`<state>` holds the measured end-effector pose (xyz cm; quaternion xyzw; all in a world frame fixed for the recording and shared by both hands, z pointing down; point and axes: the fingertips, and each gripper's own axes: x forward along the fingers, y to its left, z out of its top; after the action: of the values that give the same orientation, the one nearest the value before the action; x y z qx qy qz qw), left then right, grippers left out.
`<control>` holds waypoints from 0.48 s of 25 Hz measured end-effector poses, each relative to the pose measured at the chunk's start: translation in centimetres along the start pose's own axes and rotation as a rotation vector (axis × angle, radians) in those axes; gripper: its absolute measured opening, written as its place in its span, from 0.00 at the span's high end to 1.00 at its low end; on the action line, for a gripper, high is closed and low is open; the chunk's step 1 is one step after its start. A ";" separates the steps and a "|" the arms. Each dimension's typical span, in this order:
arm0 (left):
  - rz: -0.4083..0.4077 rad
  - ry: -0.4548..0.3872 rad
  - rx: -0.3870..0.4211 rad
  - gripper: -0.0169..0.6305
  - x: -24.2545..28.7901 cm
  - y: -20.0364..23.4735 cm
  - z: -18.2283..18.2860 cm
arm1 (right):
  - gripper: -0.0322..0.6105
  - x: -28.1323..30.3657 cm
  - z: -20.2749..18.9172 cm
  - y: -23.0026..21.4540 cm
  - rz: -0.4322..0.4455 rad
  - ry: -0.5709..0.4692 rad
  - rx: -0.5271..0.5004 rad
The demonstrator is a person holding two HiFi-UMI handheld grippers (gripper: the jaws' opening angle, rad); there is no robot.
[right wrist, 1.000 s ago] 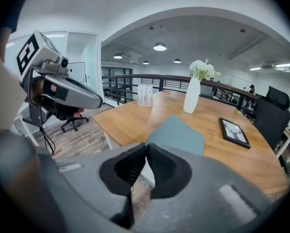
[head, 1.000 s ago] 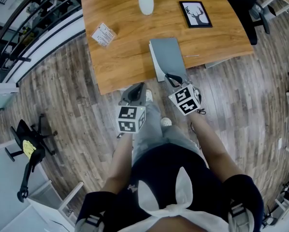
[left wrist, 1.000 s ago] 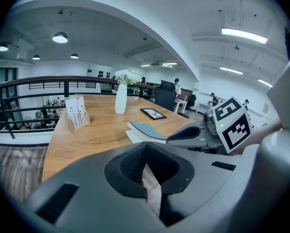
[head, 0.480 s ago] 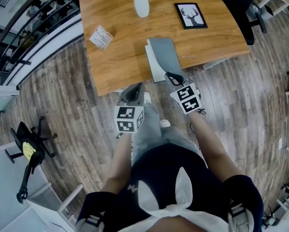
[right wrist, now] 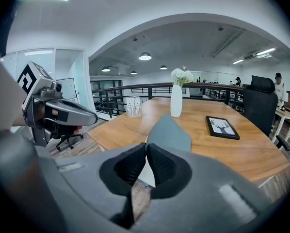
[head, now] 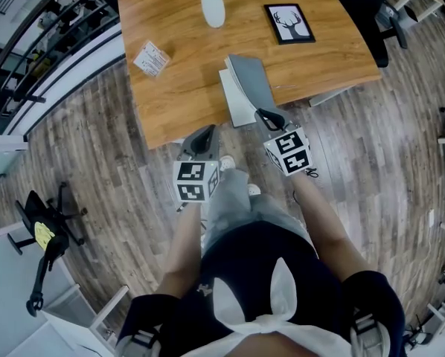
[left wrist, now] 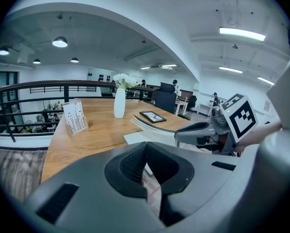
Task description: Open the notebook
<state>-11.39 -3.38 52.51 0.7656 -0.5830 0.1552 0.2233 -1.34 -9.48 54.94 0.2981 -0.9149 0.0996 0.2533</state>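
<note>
So the notebook (head: 234,104) sits at the tabletop's (head: 178,88) near edge. The right tongs (head: 262,113) are clamped on the cover (right wrist: 169,130), which is tilted up. The left tongs (head: 207,132) are pinched together, empty. The cover looks thin and bendy, so grip its edge.

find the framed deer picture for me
In the head view the black-framed deer picture lies flat on the wooden table, toward its far right, right of the white vase and beyond the grey notebook.
</note>
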 end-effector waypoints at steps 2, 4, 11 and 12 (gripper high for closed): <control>-0.016 0.010 0.004 0.95 0.3 -0.1 0.1 | 0.92 -0.2 -0.1 0.0 -0.007 0.001 0.011; -0.030 0.016 0.017 0.95 0.8 0.0 0.4 | 0.92 0.0 0.1 -0.2 -0.018 0.000 0.018; -0.073 0.018 0.037 0.95 1.5 0.4 1.6 | 0.92 0.0 0.5 -0.2 -0.040 0.007 0.037; -0.078 0.018 0.039 0.95 1.7 0.5 1.8 | 0.92 -0.1 0.6 -0.2 -0.045 0.007 0.040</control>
<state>-11.49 -5.78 51.92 0.7906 -0.5474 0.1648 0.2195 -1.39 -9.81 54.43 0.3231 -0.9049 0.1133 0.2529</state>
